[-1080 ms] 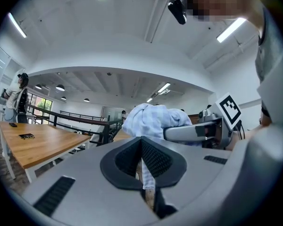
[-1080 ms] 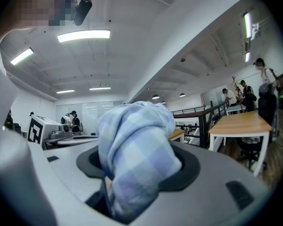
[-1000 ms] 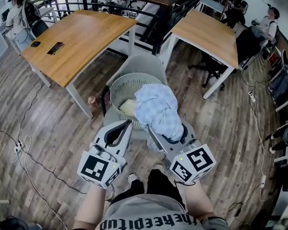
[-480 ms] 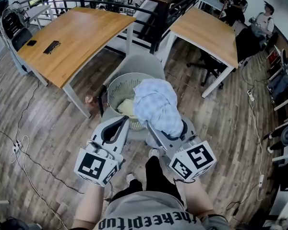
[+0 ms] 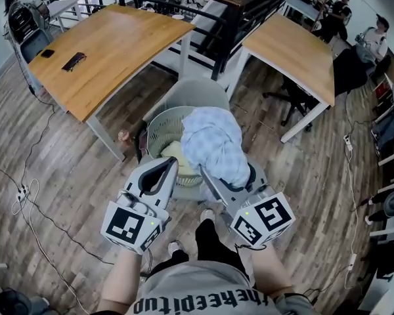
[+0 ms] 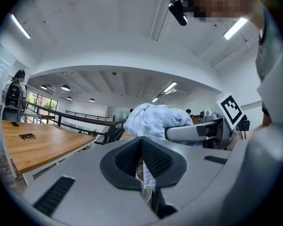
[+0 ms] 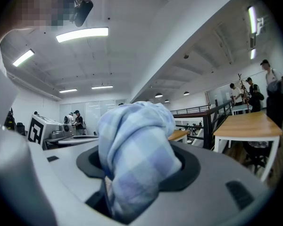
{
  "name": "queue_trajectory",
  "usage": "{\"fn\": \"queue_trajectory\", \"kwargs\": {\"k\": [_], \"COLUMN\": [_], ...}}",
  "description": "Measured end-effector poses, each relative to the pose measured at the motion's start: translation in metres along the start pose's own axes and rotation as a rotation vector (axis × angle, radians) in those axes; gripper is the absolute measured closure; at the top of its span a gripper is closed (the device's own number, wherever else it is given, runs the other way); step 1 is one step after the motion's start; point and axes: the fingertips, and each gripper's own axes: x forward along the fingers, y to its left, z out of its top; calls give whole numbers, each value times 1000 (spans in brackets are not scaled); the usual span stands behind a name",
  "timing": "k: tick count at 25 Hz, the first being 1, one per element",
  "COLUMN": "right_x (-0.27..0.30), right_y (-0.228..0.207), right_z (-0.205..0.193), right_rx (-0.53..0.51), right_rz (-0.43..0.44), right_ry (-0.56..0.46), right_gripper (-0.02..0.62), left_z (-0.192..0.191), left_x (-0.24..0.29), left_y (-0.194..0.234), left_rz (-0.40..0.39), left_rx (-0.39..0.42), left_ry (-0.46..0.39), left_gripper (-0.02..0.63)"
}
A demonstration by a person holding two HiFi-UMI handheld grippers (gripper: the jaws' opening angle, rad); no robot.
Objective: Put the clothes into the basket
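**Basket part-filled; one garment in claw**

The grey basket (image 5: 155,122) stands on the wooden floor (image 5: 72,176) and holds a pale yellow garment (image 5: 173,155). A blue checked cloth (image 5: 213,140) is bunched over its near rim, clenched in the right claw (image 5: 228,181). The left claw (image 5: 163,173) is closed and empty.

Soft checked cloth garment (image 5: 213,143); matt slotted plastic basket (image 5: 159,120); wood-grain floor (image 5: 72,176); smooth wooden tabletop (image 5: 111,51)

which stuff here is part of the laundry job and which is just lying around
Job: blue checked cloth, basket, yellowish cloth inside it.
Lying about: wooden table, dark flat item on it, office chair, power strip on the floor.
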Motion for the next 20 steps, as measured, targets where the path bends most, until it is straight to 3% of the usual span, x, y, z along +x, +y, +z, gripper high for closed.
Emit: {"fn": "queue_trajectory", "kwargs": {"k": [20], "right_x": [76], "right_y": [-66], "right_z": [17], "right_rx": [-14], "right_rz": [204], "right_ry": [39], "right_gripper": [319], "left_z": [2], "left_x": [63], "left_y": [44], "left_rz": [220], "left_rx": [-32], "left_ry": [16], "left_gripper": [592]}}
